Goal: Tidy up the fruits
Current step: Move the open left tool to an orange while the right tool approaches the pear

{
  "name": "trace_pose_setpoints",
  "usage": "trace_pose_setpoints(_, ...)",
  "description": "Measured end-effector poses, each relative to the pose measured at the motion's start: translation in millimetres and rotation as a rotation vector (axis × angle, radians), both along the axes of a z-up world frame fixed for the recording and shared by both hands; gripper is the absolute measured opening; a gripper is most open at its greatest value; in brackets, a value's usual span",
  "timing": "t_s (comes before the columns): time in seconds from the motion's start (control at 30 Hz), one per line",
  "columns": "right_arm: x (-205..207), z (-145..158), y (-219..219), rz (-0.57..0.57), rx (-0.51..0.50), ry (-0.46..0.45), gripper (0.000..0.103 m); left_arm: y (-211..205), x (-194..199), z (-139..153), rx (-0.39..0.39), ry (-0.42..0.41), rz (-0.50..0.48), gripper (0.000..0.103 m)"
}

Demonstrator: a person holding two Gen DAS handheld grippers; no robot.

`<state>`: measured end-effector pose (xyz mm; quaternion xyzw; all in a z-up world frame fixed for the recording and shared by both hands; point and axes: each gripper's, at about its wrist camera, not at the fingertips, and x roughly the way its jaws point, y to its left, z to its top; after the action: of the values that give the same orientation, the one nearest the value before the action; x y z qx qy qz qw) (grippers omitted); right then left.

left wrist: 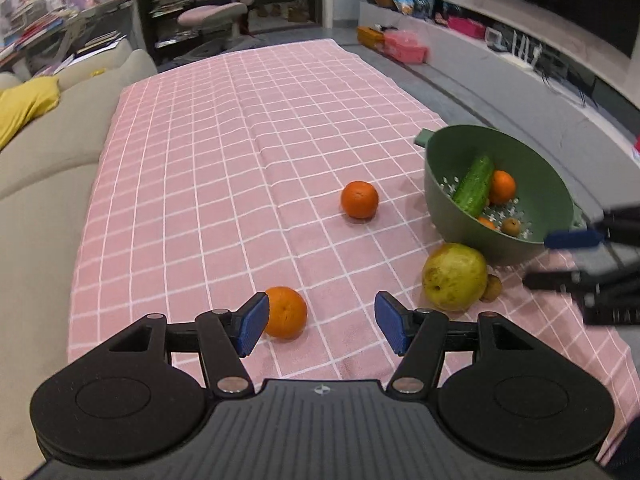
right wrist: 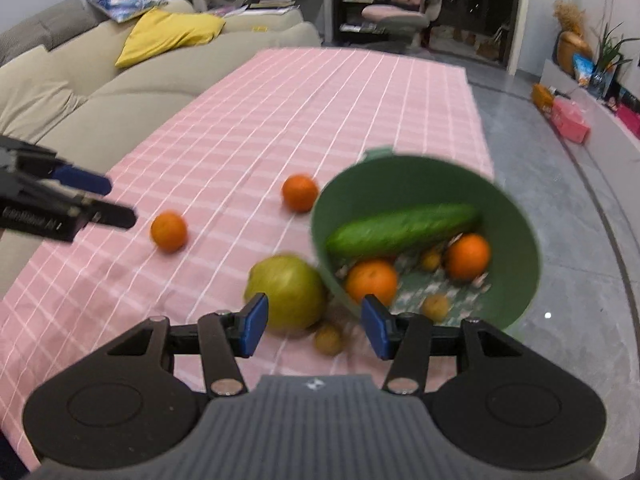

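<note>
Pink checked tablecloth [left wrist: 224,152] is covering the whole table, beige sofa [left wrist: 44,168] running along its left edge.

Green colander bowl [left wrist: 452,208] is sitting tilted near the cloth's right edge, mouth facing the cameras. Inside it: a cucumber [left wrist: 475,185] leaning across, two oranges [right wrist: 468,257] and a couple of small brown fruits [right wrist: 435,307] lying on the perforated bottom.

Left gripper [left wrist: 320,326] is hovering over the near part of the cloth with its blue pads standing apart and nothing between them. Right gripper [right wrist: 314,328] is hanging just in front of the bowl, pads also apart and empty; in the left wrist view it is showing at the right edge, beside the bowl's near rim.

Yellow-green pear-like fruit [left wrist: 454,277] is resting on the cloth just outside the bowl, near side, with a small brown fruit [left wrist: 493,289] touching its right flank.

Two loose oranges are lying on the cloth: near orange [left wrist: 285,312] is sitting just beyond the left gripper's left pad, contact unclear; far orange [left wrist: 359,199] is sitting further out, left of the bowl, apart from it.

Right wrist view is blurring a bit.
</note>
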<state>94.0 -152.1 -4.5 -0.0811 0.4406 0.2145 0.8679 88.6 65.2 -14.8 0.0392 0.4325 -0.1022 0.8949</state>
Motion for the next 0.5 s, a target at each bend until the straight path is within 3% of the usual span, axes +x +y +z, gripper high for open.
trace_pose_setpoints(0.13, -6, -21, 10, -0.022, -0.009, 0.037, 0.049, 13, -1, -24, -0.001, 0.027, 0.042, 0.072)
trace_pose_setpoints(0.37, -12, -45, 33, -0.055, -0.026, 0.031, 0.049, 23, 5, -34, 0.011, 0.034, 0.052, 0.072)
trace_pose_setpoints(0.5, -5, -49, 39, -0.092, -0.019, 0.024, 0.058, 24, 8, -40, 0.028, 0.033, 0.05, 0.072)
